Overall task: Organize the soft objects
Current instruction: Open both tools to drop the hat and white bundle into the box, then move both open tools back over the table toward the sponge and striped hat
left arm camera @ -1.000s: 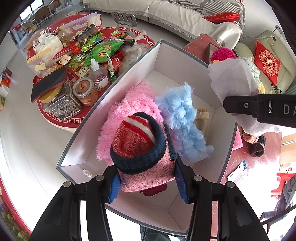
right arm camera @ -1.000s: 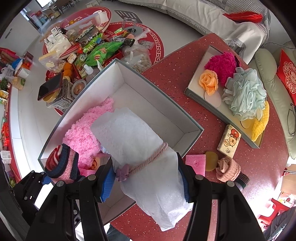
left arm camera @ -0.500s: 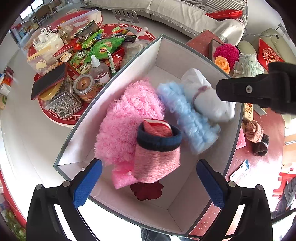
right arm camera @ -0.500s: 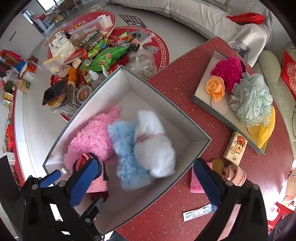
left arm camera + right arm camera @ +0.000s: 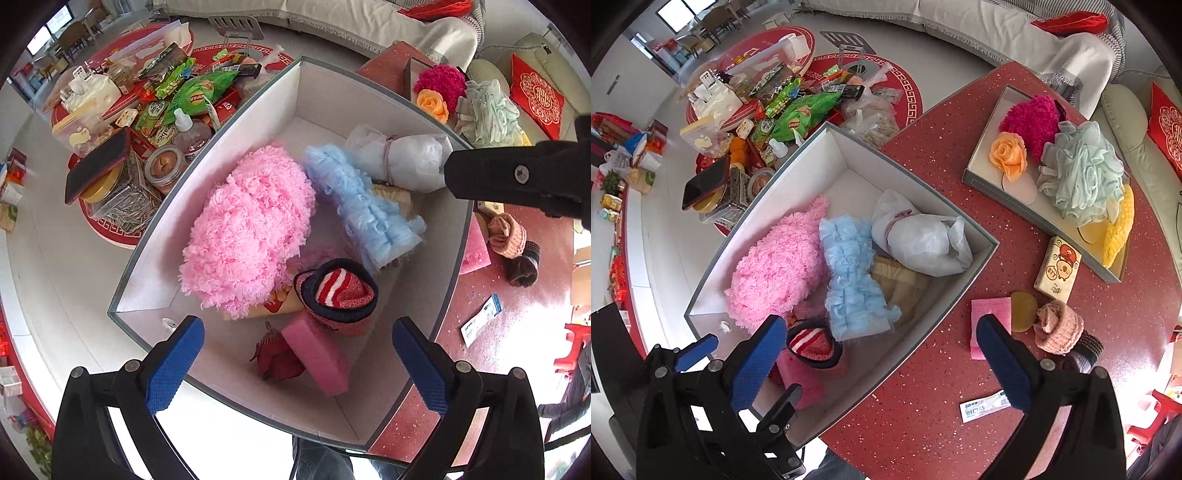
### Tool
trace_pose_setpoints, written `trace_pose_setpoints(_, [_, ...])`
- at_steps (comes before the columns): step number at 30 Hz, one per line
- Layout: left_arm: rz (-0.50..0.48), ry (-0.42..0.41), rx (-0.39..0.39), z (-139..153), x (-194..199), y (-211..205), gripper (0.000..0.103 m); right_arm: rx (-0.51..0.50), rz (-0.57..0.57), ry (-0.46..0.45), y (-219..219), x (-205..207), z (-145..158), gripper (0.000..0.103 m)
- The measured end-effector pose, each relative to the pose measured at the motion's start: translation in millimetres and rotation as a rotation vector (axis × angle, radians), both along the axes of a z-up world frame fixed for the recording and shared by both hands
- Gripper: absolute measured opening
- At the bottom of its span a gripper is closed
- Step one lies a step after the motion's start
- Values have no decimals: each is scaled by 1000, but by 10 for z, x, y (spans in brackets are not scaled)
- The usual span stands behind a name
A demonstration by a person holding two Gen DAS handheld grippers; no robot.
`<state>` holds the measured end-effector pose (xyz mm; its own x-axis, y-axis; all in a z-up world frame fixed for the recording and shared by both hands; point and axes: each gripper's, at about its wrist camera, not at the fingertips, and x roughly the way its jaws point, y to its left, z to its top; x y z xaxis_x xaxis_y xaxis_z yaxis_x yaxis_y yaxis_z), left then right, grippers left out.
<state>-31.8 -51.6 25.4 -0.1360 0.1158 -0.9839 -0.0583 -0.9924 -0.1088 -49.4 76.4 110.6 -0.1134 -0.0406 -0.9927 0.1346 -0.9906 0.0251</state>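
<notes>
Left wrist view looks straight down into a grey-walled cardboard box [image 5: 258, 110] with a white inside, standing on a red speckled desk [image 5: 517, 295]; the left tongs [image 5: 297, 354] stand wide apart with nothing between their blue ribbed pads [image 5: 173, 362], their jaws having just been opening. In the box lie a shaggy pink plush bundle [image 5: 247, 229], a frilly pale blue fleece roll [image 5: 364, 214], a crinkled white plastic-wrapped bundle [image 5: 402, 158] tied with a pink cord, a knitted sock roll [image 5: 338, 291] in pink with a navy cuff and red-and-white stripes, a smooth pink sponge block [image 5: 317, 356] and a dark red fabric flower [image 5: 275, 356]. In the right wrist view the right tongs [image 5: 882, 354] are likewise spread wide and empty, their jaws having just been opening, over the box's near corner and the desk. Beside the box on the desk lie a flat pink sponge [image 5: 990, 317], a peach knitted sock ball [image 5: 1060, 326], a small carton with a cartoon pig [image 5: 1058, 267] and a white sachet printed "ZD" [image 5: 982, 406]. A shallow tray [image 5: 997, 184] holds a magenta pompom [image 5: 1030, 118], an orange fabric rose [image 5: 1008, 153], a mint mesh bath puff [image 5: 1082, 173] and a yellow knit piece [image 5: 1119, 229]
</notes>
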Motion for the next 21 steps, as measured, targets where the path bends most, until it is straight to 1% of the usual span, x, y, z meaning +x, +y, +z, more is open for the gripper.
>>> trace_pose_setpoints(5, [-55, -8, -12, 47, 62, 206, 102, -15, -43, 11, 208, 130, 69, 103])
trace_pose_setpoints(9, [-120, 2, -23, 102, 145, 446, 102, -25, -109, 20, 483, 284, 121, 103])
trace_pose_setpoints(16, [-243, -2, -15, 157, 284, 974, 102, -24, -246, 18, 1156, 632, 137, 103])
trace_pose_setpoints(21, [-331, -19, -10, 133, 407, 1391, 102, -20, -354, 9, 1668, 916, 107, 103])
